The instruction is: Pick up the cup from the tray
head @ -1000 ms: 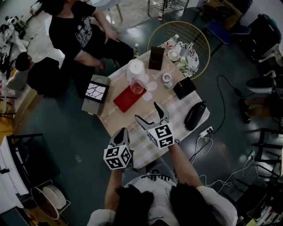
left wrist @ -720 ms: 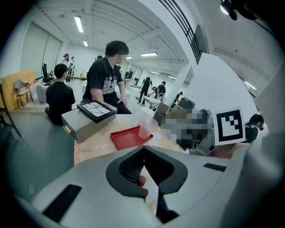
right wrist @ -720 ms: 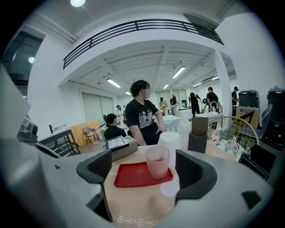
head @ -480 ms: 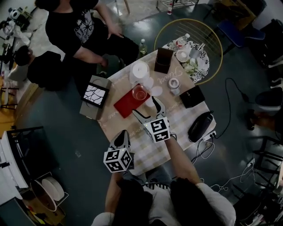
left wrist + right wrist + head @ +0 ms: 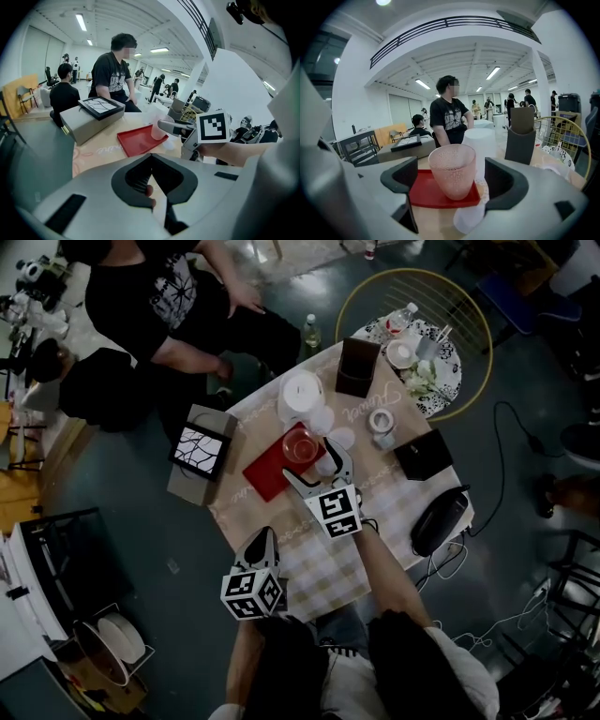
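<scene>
Now our right tool (image 5: 310,461) stands wide, its jaws at 9 and 3 o'clock of the cup (image 5: 452,171) with a gap on each side. The cup is upright at the 1 o'clock end of the tray (image 5: 265,472) in the head view. We should centre, close gently on the wall, then lift straight up. Our left tool (image 5: 151,159) is closed and empty at the desk's (image 5: 398,498) 7 o'clock edge
</scene>
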The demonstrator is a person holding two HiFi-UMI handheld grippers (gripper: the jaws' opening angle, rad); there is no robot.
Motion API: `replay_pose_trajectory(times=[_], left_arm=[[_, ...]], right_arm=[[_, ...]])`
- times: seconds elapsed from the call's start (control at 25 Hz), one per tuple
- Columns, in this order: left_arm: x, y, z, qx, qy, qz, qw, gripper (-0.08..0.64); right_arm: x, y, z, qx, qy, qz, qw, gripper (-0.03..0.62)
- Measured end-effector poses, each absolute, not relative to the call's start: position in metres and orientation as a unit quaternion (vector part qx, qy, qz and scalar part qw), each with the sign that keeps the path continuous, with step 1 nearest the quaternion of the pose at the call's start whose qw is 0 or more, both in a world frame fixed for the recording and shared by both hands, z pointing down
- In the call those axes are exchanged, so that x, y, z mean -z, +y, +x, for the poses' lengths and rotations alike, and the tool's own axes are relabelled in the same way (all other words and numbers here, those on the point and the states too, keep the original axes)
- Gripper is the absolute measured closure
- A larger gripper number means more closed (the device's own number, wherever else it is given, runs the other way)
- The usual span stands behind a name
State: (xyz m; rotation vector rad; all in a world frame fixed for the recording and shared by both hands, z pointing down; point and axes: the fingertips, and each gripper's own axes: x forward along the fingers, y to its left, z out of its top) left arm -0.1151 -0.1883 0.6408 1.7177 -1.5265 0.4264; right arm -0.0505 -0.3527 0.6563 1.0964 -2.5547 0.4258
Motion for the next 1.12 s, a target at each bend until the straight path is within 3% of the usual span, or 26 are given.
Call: replay_pose_trajectory(times=[0.44, 1.12], left_arm=[[-0.662, -0.194, -0.106, -0.187, -0.598, 0.666, 0.405, 0.554], [-0.663, -0.198, -0.106, -0.187, -0.601, 0.667, 0.398, 0.554]], right_arm=[[-0.674, -0.376, -0.066, -0.077, -0.899, 0.386, 0.19, 0.166], [-0.672, -0.368, -0.078, -0.08, -0.914, 0.344, 0.202, 0.195]])
